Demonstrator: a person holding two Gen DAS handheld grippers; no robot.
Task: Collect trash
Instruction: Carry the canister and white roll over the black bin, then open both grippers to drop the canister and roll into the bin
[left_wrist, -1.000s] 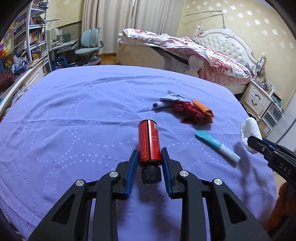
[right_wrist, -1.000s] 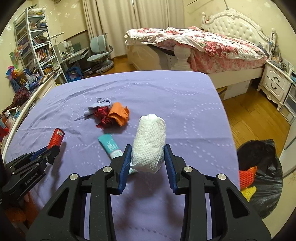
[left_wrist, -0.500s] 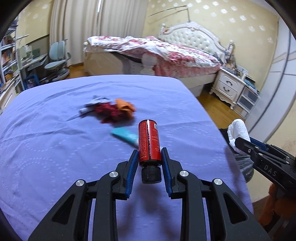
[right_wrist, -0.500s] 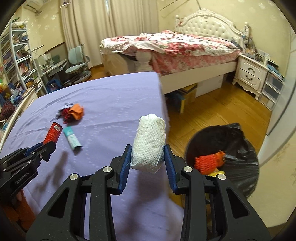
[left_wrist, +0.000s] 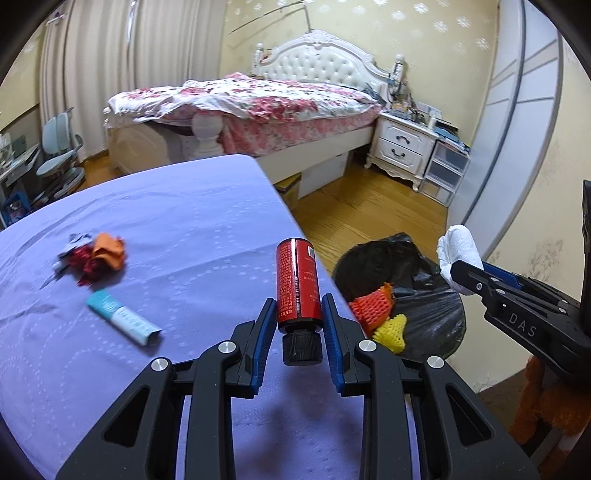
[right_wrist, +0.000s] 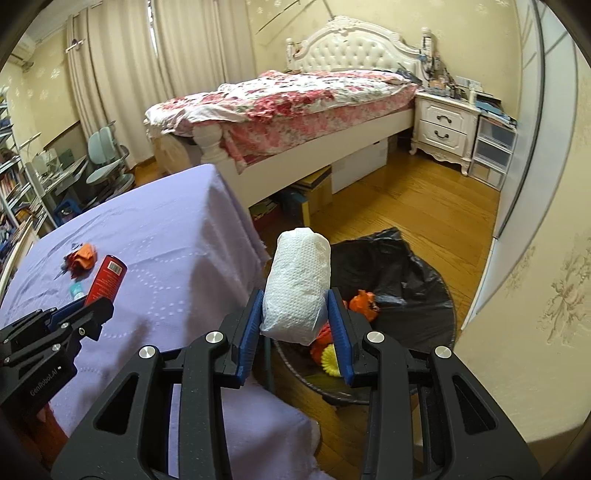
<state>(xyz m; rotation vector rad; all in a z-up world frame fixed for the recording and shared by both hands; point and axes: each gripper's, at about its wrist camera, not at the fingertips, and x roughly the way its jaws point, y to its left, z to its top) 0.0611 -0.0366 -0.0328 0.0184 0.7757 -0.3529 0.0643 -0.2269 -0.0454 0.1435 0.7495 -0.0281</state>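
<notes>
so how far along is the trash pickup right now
Done: the black trash bag on the floor already holds orange and yellow foam netting. In hand: the left claw is shut on a red bottle, and the right claw is shut on a wad of white paper towel, neither dropped yet. Left: a teal tube and a red and orange scrap pile on the purple cloth.

The black plastic body of the right hand-held gripper (left_wrist: 458, 275) bears the raised letters "DAS" on its side. The black body of the left hand-held gripper (right_wrist: 96, 311) carries the pale printed word "GenRobot.AI". The red cylindrical bottle with a black screw cap (left_wrist: 298, 288) has a barcode and columns of small print, too fine to read.
</notes>
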